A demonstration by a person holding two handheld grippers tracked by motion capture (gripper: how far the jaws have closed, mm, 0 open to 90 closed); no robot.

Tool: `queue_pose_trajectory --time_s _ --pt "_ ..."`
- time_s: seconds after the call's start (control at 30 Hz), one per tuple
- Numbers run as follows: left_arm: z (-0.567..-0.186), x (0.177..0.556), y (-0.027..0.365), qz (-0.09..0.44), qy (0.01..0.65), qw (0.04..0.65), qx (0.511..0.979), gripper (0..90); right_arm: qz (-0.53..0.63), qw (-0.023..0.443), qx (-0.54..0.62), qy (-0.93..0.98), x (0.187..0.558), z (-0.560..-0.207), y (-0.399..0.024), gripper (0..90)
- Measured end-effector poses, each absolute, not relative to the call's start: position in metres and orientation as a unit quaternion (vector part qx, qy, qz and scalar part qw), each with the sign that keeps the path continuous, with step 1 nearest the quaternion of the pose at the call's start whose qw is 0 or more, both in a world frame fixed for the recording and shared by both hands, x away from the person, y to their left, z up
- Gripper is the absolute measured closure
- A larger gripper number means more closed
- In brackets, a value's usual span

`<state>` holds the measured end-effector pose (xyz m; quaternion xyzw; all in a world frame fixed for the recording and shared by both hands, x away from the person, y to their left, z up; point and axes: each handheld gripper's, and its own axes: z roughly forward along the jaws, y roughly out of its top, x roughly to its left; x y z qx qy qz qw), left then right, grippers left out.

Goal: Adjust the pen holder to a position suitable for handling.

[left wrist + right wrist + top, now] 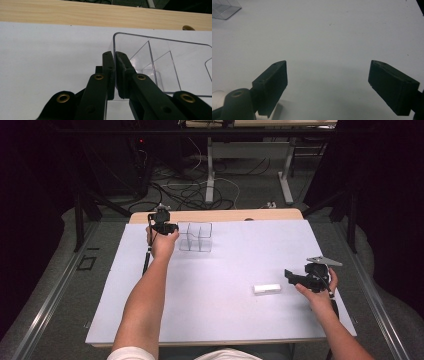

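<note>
White table (225, 310), left tongs (115, 56) clamping clear box (160, 50) wall

On the table (225, 320), the clear divided box (195, 237) stands toward the far left, well apart from the small block (267, 288), which lies toward the near right. The left gripper (115, 72) sits at the box's left wall, pinching it. The right gripper (328, 85) hovers just right of the block, near the table's right edge.

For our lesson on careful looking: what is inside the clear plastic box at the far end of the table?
The clear plastic box shows inner dividers and no contents. The left tongs are shut on its near wall, hiding the strip of that wall between their pads.
</note>
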<state>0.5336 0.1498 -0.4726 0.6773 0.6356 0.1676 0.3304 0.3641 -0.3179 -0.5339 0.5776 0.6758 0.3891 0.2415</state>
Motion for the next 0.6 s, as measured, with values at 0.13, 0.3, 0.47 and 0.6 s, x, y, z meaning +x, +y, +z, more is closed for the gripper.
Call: queue_pose_trajectory --time_s 0.13,0.3,0.47,0.6 --pt "-0.471 0.53 0.148 0.166 0.648 0.322 0.67 88.0 0.389 0.241 0.577 0.677 0.364 -0.534 -0.318 15.1" --pt "-0.468 0.521 0.149 0.162 0.657 0.309 0.668 88.2 0.388 0.241 0.577 0.677 0.364 -0.534 -0.317 15.2" --pt "-0.465 0.51 0.151 0.161 0.662 0.301 0.667 88.2 0.389 0.238 0.579 0.676 0.364 -0.534 -0.315 15.2" --pt "-0.462 0.498 0.151 0.158 0.664 0.295 0.669 88.2 0.388 0.241 0.575 0.679 0.364 -0.534 -0.315 15.2"
